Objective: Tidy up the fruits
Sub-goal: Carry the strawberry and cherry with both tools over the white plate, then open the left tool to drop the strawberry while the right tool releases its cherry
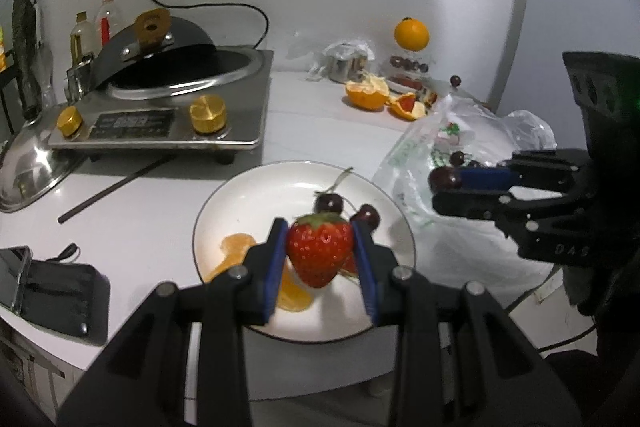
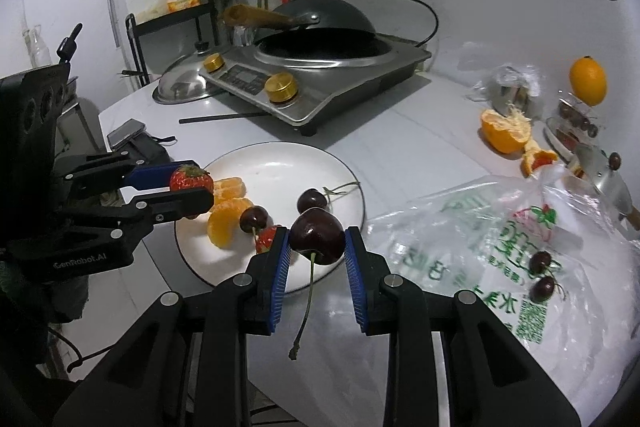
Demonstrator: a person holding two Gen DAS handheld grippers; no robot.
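A white plate (image 1: 240,195) sits on a pale table (image 1: 160,187), holding orange segments (image 2: 226,223), 2 loose cherries (image 2: 312,201) and part of a strawberry. The left gripper (image 1: 320,247) is clamped on a whole red strawberry (image 1: 319,249) just above the plate. Its black body reads "GenRobot.AI" in the right wrist view. The right gripper (image 2: 316,247) is clenched on a dark cherry (image 2: 317,236) near the plate's right edge, its stem hanging down. Its body shows the letters "DAS". Beside the plate lies a clear plastic bag (image 2: 500,227) printed with green Chinese characters, with 2 cherries on it. An induction cooker (image 2: 320,79) carries an unreadable label. A whole orange (image 2: 588,81) stands at the far right.
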